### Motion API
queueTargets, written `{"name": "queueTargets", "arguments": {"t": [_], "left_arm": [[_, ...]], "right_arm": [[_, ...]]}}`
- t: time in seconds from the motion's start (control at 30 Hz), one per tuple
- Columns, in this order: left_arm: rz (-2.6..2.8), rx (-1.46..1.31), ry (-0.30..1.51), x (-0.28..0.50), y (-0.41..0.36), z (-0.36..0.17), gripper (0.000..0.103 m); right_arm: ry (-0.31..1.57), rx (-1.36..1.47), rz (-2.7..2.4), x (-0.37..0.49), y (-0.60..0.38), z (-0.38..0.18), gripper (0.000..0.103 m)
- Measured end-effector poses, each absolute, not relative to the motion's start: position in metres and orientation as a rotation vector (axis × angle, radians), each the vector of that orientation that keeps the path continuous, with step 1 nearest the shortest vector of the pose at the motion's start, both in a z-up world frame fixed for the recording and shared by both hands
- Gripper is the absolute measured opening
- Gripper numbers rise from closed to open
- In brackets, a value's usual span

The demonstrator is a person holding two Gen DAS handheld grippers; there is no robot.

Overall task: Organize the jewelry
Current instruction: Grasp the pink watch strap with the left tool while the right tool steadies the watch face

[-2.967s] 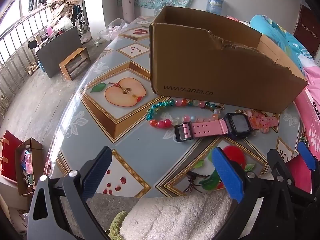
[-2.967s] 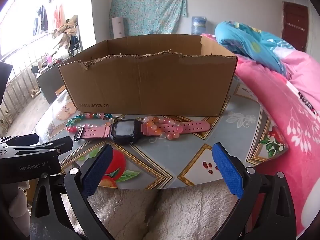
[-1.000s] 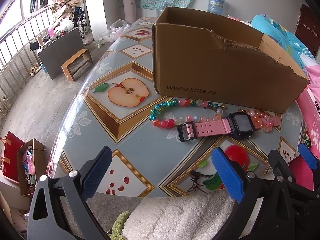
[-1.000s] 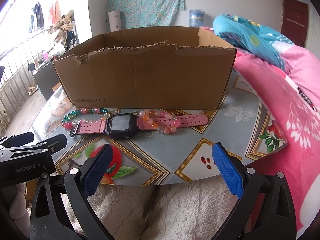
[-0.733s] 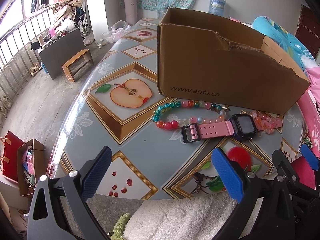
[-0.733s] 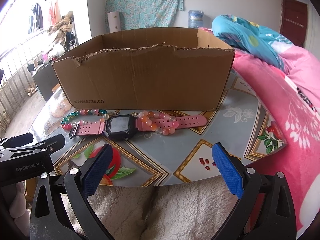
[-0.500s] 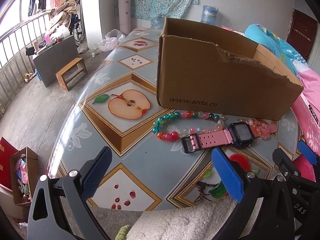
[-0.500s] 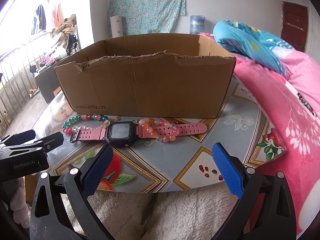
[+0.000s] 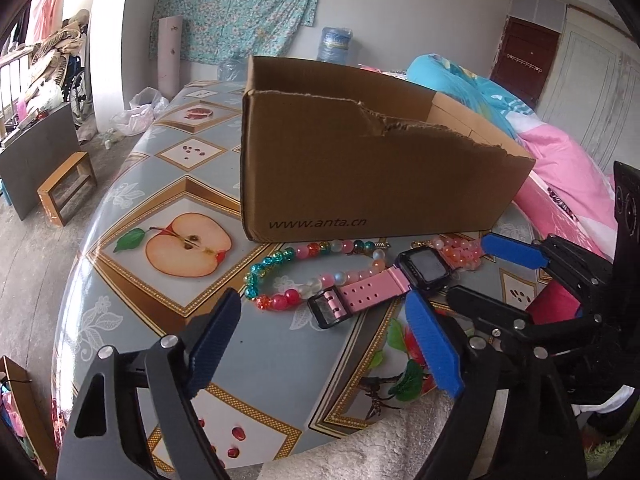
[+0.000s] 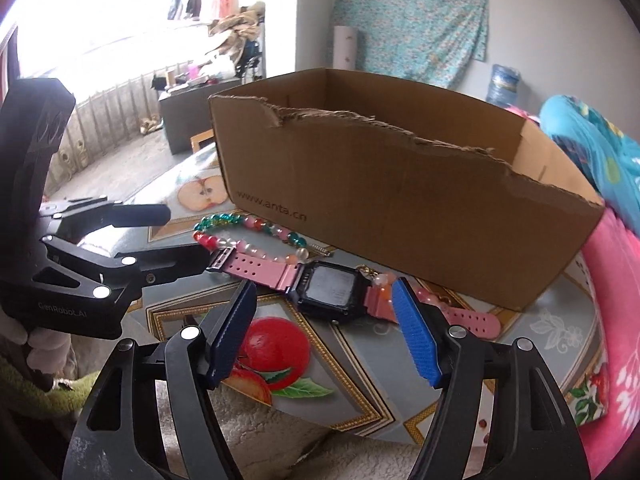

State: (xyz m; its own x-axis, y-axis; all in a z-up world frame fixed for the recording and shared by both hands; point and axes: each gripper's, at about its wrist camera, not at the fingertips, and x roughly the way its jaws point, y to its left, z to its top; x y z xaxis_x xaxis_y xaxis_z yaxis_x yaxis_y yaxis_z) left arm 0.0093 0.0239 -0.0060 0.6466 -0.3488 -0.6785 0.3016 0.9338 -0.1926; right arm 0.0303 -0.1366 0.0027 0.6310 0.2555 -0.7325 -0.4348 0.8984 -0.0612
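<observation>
We see the pink watch [image 10: 320,282] on the table [image 9: 160,280] before the cardboard box [image 9: 360,184], over a bead bracelet [image 9: 280,276]; left gripper [image 9: 320,344] and right gripper [image 10: 324,328] jaws spread, just been closing, pinching nothing.

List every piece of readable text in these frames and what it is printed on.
"www.anta.cn": front wall of the torn brown cardboard box.
"GenRobot.AI": black body of the left hand-held gripper, seen from the right wrist.
Blue water jug label: too blurred to read.
Pink-strapped black digital watch screen: nothing legible.
</observation>
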Motion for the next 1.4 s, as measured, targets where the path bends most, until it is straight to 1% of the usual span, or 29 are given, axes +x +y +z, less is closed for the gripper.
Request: {"name": "queueTargets", "arguments": {"t": [0.07, 0.17, 0.27, 0.4, 0.43, 0.53, 0.63, 0.93, 1.0, 1.1, 1.17, 1.2, 1.23, 1.27, 1.4], "left_arm": [[-0.402, -0.064, 0.79, 0.013, 0.022, -0.008, 0.071], [-0.434, -0.063, 0.793, 0.017, 0.023, -0.01, 0.065], [-0.456, -0.048, 0.789, 0.015, 0.026, -0.01, 0.062], [-0.481, 0.016, 0.772, 0.012, 0.026, -0.008, 0.061], [-0.487, 0.028, 0.768, 0.01, 0.025, -0.008, 0.061], [-0.518, 0.055, 0.76, 0.006, 0.021, -0.007, 0.061], [-0.556, 0.127, 0.753, 0.0, 0.007, -0.007, 0.061], [-0.619, 0.468, 0.692, -0.021, -0.044, -0.021, 0.061], [-0.606, 0.547, 0.682, -0.024, -0.052, -0.028, 0.059], [-0.601, 0.62, 0.651, -0.028, -0.061, -0.034, 0.048], [-0.591, 0.625, 0.657, -0.028, -0.066, -0.034, 0.034], [-0.589, 0.618, 0.665, -0.026, -0.068, -0.034, 0.033], [-0.59, 0.606, 0.676, -0.024, -0.067, -0.034, 0.027], [-0.576, 0.6, 0.687, -0.021, -0.066, -0.036, 0.01], [-0.622, 0.542, 0.729, -0.012, -0.055, -0.031, 0.008]], "right_arm": [[0.796, -0.313, 0.438, 0.037, -0.127, -0.001, 0.064], [0.811, -0.386, 0.503, 0.05, -0.121, -0.005, 0.064], [0.852, -0.465, 0.581, 0.059, -0.116, -0.013, 0.064], [0.909, -0.536, 0.669, 0.065, -0.115, -0.022, 0.064], [0.927, -0.538, 0.679, 0.068, -0.115, -0.021, 0.063], [0.954, -0.577, 0.694, 0.07, -0.118, -0.019, 0.051], [1.004, -0.555, 0.742, 0.074, -0.126, -0.016, 0.05], [1.131, -0.419, 0.878, 0.086, -0.142, -0.01, 0.05], [1.152, -0.39, 0.898, 0.087, -0.146, -0.01, 0.05], [1.169, -0.356, 0.921, 0.089, -0.149, -0.01, 0.05], [1.158, -0.353, 0.923, 0.087, -0.152, -0.009, 0.05], [1.149, -0.35, 0.916, 0.089, -0.148, -0.011, 0.05], [1.149, -0.335, 0.908, 0.089, -0.151, -0.009, 0.05], [1.152, -0.316, 0.898, 0.089, -0.154, -0.01, 0.05], [1.116, -0.257, 0.827, 0.079, -0.179, -0.001, 0.05]]}}
